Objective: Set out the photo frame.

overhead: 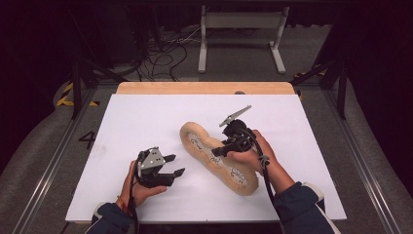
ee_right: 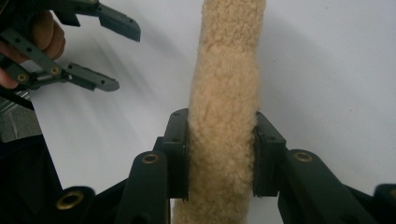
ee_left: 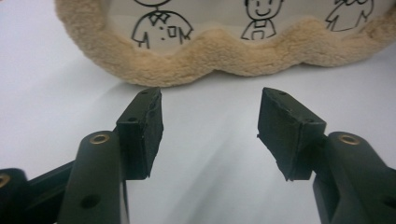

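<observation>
A tan fleece cushion [overhead: 214, 157] with black cartoon figures drawn on its pale face lies slantwise on the white board [overhead: 146, 117]. My right gripper [overhead: 220, 150] is shut on its fuzzy rim; the right gripper view has the fleece edge [ee_right: 224, 135] squeezed between both pads. My left gripper [overhead: 174, 165] hovers left of the cushion, jaws apart and pointing toward it. In the left gripper view nothing lies between the jaws of the left gripper [ee_left: 210, 126], and the cushion's scalloped rim [ee_left: 224, 56] sits just beyond the tips. The left gripper [ee_right: 116, 56] also appears top left in the right gripper view.
The white board rests on a wooden tabletop [overhead: 204, 87]. Behind it stand a white metal frame [overhead: 241, 39] and loose cables [overhead: 160, 53] on the floor. Dark rails [overhead: 73, 87] flank the table on both sides.
</observation>
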`<state>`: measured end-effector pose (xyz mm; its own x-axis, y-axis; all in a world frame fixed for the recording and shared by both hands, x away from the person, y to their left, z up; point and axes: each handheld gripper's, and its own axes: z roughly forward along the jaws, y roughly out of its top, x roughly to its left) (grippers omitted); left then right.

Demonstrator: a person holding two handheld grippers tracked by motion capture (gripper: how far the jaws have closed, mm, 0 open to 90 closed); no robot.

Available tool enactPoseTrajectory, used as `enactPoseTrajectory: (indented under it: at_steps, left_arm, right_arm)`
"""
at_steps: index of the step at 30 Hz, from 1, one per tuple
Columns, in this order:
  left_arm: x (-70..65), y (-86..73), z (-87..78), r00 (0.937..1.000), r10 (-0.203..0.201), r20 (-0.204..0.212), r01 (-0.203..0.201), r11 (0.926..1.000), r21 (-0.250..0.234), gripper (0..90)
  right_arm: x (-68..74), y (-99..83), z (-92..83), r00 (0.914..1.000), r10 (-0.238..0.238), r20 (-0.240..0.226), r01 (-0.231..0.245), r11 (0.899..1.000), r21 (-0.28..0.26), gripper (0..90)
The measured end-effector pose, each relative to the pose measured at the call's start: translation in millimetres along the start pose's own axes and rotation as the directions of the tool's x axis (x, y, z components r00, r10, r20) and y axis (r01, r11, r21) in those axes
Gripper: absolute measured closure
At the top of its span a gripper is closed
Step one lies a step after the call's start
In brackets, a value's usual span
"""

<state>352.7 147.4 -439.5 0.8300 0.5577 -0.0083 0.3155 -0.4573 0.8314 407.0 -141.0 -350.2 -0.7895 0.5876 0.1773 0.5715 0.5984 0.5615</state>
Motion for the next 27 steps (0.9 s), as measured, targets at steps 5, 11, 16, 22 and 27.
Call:
enactPoseTrajectory:
  at_steps: [5, 11, 16, 22, 27]
  left_arm:
    - [14.4, 4.5, 3.0, 0.9998, -0.01, -0.015, 0.01, 0.9999, -0.01, 35.8]
    - [32.9, 13.8, 8.7, 0.9995, -0.03, -0.011, 0.03, 0.9989, -0.036, 30.0]
    - [39.9, 17.8, 15.2, 0.9988, -0.047, -0.015, 0.046, 0.9975, -0.053, 29.9]
    - [45.7, 23.3, 24.7, 0.999, -0.041, -0.017, 0.04, 0.9982, -0.044, 37.9]
    - [51.2, 25.1, 28.4, 0.9983, -0.054, -0.022, 0.053, 0.9983, -0.023, 31.4]
  right_arm:
    - [-4.3, -0.7, 1.4, 1.0, 0.001, -0.004, -0.001, 1.0, -0.009, 64.0]
    - [-5.6, -5.3, -0.2, 0.9996, -0.004, 0.027, 0.005, 1.0, -0.028, 57.2]
    - [-3.8, -8.7, -0.9, 0.999, -0.011, 0.042, 0.013, 1.0, -0.029, 56.8]
    - [-2.4, -14.7, -12.8, 0.9964, -0.016, 0.083, 0.02, 0.998, -0.055, 48.2]
    - [4.2, -29.9, -26.1, 0.9903, -0.012, 0.138, 0.025, 0.995, -0.094, 44.1]
